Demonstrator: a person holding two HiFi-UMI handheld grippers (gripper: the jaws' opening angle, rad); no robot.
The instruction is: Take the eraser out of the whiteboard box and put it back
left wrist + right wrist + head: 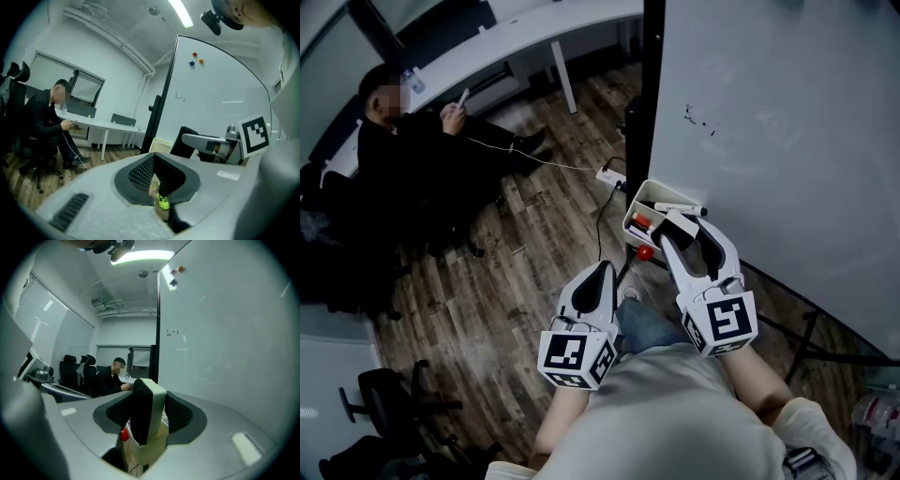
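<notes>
The eraser [147, 413], white-backed with dark felt down one face, stands on edge between the jaws of the right gripper [685, 234], which are clamped on its two sides. It sits over the end of the whiteboard box [631, 221] nearest the board; whether its lower end touches the box cannot be told. The box is a cream tray fixed low on the whiteboard [769, 122], and a white marker [677, 208] lies in it beside something red-capped. A small red ball [645, 252] shows just under the box. The left gripper [602, 274] hangs lower and nearer the person, well apart from the box, its jaws drawn together with nothing between them. The whiteboard is a large pale panel in a dark frame [653, 84], nearly clean apart from a few small marks [698, 117], with coloured magnets [197, 61] high on it. Below lies a wood-plank floor [487, 272]. A white cable [553, 163] crosses it from a power strip [611, 175] beside the frame to a seated person [403, 150] in dark clothes holding a phone. Behind that person runs a long white desk [516, 47], black office chairs [384, 398] stand in the near corner, and a strip light [180, 11] glows on the ceiling.
</notes>
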